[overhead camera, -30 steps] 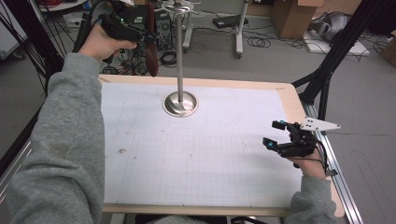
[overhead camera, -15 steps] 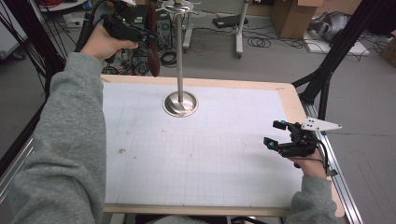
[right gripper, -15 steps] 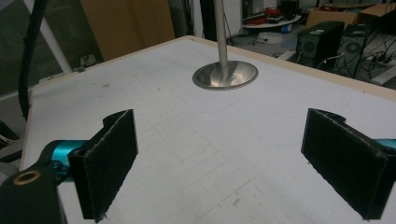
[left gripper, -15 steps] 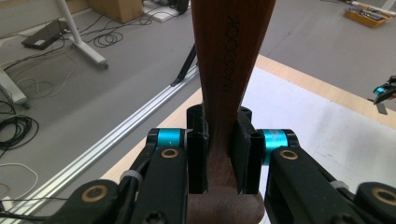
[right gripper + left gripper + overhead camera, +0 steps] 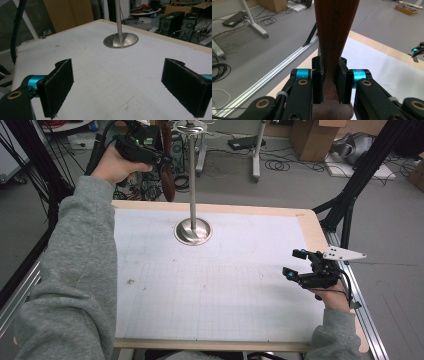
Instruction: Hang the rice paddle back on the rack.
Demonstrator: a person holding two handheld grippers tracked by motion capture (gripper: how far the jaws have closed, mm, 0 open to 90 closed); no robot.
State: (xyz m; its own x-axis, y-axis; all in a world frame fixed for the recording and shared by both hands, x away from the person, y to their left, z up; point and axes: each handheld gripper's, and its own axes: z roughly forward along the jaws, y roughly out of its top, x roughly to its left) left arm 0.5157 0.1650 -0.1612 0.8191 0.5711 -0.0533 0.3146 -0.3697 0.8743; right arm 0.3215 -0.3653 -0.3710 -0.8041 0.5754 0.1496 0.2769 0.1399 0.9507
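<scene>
My left gripper (image 5: 156,156) is raised beyond the table's far left edge, next to the top of a metal stand (image 5: 192,185). It is shut on a dark brown wooden utensil (image 5: 168,182) that hangs down from it. In the left gripper view both pads (image 5: 318,80) press the utensil's narrow part (image 5: 334,37), which widens away from the camera and bears printed letters. My right gripper (image 5: 293,263) rests low near the table's right edge, open with nothing between its pads (image 5: 58,85). It faces the stand's round base (image 5: 121,40).
The stand's base (image 5: 193,231) sits on a white gridded mat (image 5: 215,290) framed by a wooden table edge (image 5: 310,227). Cables, boxes and black frame legs (image 5: 350,195) lie on the floor beyond the table.
</scene>
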